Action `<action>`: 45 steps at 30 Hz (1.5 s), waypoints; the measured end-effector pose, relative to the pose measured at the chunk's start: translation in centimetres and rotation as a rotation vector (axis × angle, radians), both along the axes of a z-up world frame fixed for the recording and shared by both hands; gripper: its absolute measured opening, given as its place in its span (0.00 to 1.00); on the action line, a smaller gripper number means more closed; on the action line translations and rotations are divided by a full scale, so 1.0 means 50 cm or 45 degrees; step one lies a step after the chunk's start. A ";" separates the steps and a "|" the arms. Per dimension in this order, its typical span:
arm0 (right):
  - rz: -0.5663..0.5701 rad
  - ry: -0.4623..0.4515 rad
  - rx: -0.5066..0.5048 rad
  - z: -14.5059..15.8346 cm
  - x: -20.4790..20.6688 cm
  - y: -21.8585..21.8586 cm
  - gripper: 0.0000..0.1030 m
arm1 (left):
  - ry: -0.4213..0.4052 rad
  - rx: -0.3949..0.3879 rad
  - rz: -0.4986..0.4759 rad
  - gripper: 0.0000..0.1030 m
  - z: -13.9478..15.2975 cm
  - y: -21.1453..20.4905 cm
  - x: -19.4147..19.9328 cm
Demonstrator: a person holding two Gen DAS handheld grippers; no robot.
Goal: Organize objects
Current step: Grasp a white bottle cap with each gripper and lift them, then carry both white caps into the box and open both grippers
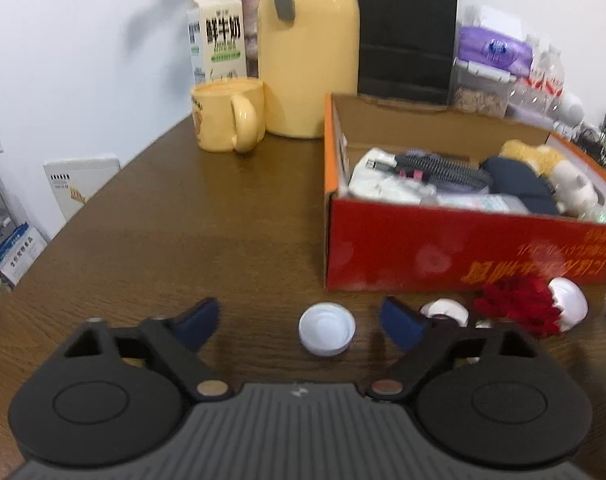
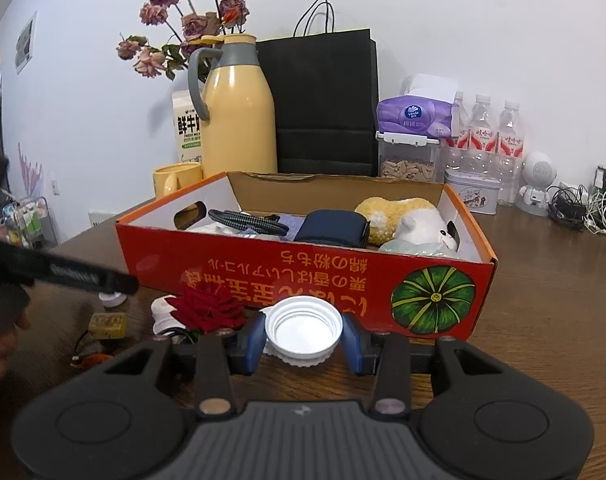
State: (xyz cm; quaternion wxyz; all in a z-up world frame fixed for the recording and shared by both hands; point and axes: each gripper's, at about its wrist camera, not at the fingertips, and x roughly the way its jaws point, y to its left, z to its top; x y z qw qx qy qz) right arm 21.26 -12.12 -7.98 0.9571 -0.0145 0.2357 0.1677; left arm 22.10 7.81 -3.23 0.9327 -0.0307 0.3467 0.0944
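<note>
In the left wrist view a small white bottle cap (image 1: pixel 327 330) lies open side up on the brown table (image 1: pixel 183 216). My left gripper (image 1: pixel 299 320) is open around it, its blue pads (image 1: pixel 199 324) well clear of the cap on both sides. In the right wrist view my right gripper (image 2: pixel 303 336) is shut on a wider white ribbed lid (image 2: pixel 301 326), held just in front of the red cardboard box (image 2: pixel 263 268). The box (image 1: pixel 443 252) holds a braided cable, a dark pouch and a plush toy. A red rose (image 2: pixel 207 308) lies before it.
Around the rose (image 1: pixel 519 304) lie white shell-like pieces (image 1: pixel 569 298) and a small yellow item (image 2: pixel 107 325). Behind the box stand a yellow mug (image 1: pixel 227 114), a yellow jug (image 2: pixel 239 120), a milk carton, a black paper bag (image 2: pixel 323 100), tissues, water bottles and cables. A hand holds a black tool (image 2: pixel 63 272) at the left.
</note>
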 end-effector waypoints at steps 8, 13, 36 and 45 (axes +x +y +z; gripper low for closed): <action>0.010 0.028 0.010 -0.005 0.005 0.001 0.38 | -0.005 0.032 -0.084 0.29 -0.002 -0.017 -0.010; 0.011 0.031 0.008 -0.007 0.005 0.002 0.38 | -0.009 0.031 -0.087 0.29 0.000 -0.019 -0.011; 0.034 -0.086 0.027 0.034 -0.022 0.004 0.38 | -0.272 -0.059 -0.044 0.29 0.091 -0.036 -0.083; 0.038 -0.218 -0.004 0.114 0.002 0.015 0.38 | -0.418 -0.053 -0.120 0.29 0.187 -0.101 -0.044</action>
